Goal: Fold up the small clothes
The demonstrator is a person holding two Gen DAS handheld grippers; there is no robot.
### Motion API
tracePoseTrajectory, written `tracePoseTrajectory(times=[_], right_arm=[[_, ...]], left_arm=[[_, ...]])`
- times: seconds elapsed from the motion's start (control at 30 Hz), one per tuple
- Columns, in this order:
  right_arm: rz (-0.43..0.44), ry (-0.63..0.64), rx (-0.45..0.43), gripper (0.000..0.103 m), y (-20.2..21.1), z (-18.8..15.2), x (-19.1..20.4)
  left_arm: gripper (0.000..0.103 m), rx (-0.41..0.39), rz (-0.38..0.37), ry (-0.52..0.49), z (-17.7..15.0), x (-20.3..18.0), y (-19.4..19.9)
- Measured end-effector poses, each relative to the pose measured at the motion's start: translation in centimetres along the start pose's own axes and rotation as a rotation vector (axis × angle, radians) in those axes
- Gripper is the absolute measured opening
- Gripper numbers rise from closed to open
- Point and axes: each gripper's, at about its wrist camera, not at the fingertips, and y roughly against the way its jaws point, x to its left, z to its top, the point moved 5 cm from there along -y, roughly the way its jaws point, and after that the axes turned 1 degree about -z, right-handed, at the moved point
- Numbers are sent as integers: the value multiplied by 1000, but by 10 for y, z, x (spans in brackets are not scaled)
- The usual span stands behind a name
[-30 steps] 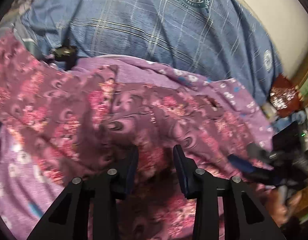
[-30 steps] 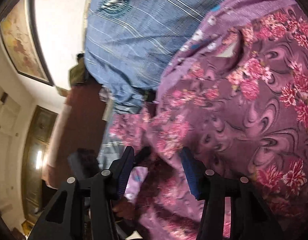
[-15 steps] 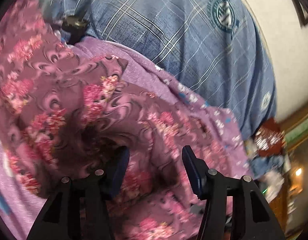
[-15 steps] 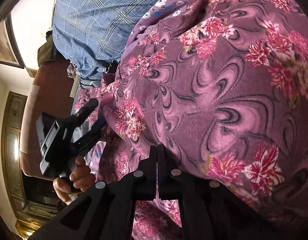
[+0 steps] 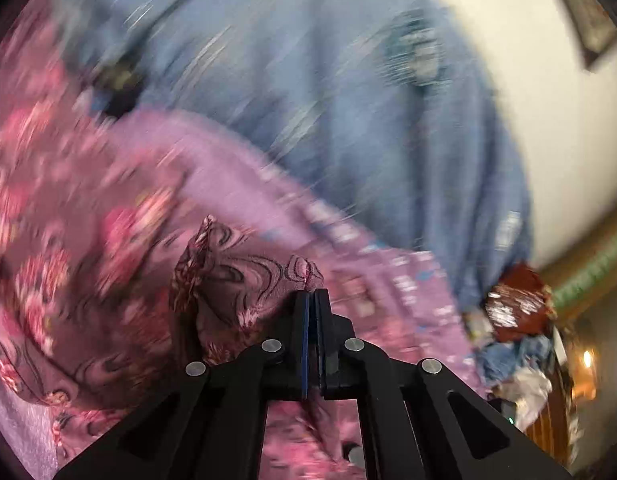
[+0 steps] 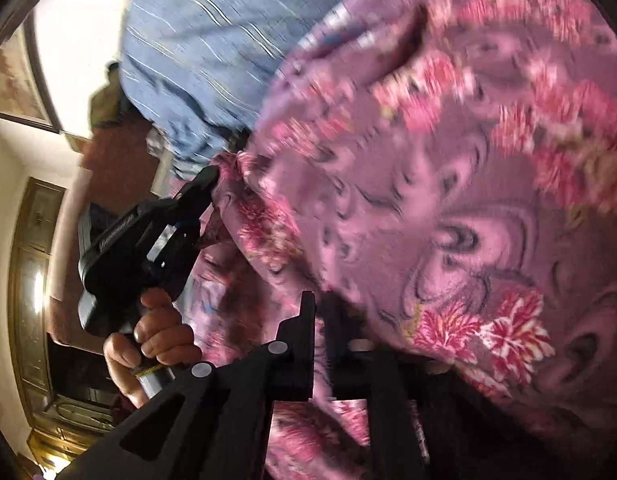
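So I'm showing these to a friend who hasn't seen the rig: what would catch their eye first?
Probably the purple flowered cloth, which fills most of both views. Next, the left claw, shut on a bunched corner of that cloth, and the right claw, closed on another edge with cloth draped over it. Behind lies a blue checked sheet.

left gripper (image 5: 312,294) jaws pressed together, pinching cloth (image 5: 244,276), tips toward 12 o'clock. right gripper (image 6: 318,300) likewise clamped, draped by cloth. bare hand (image 6: 148,340) grips left handle at 8 o'clock.
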Motion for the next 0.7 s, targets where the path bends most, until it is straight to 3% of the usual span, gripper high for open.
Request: tracePoseTrajectory(times=[0.1,0.2,0.27,0.3,0.33,0.4,0.43,0.47,0.57,0.63,0.67,0.7], right_arm=[[33,-20,-150,20,32,14,-1],[47,-45,-241,21,49,21,-2],[38,-30,-261,21,50,22,3],[37,-25,-257,22,48,22,5],[35,-20,-249,22,46,22,7],[30,-10,-235,22,39,21,12],[25,-2,-230,22,34,23,16],[18,10,-226,22,30,23,19],[-9,42,-222,22,22,22,23],[-45,58,-217,26,14,22,26],[-70,61,-217,30,9,22,24],[-86,61,-216,30,6,21,21]], left_arm=[[0,-97,-149,-216,1,-54,32],[2,-120,-236,-419,-14,-82,55],[5,-58,-170,-478,-23,-72,51],[6,-6,-53,-488,-26,-54,46],[5,52,133,-472,-28,-24,32],[5,104,308,-385,-28,22,26],[5,108,328,-346,-26,32,29],[5,86,330,-295,-20,41,35],[5,-11,286,-272,-2,32,60],[5,-70,204,-226,5,23,66],[10,-74,169,-213,1,22,72],[21,-65,133,-205,-5,16,66]])
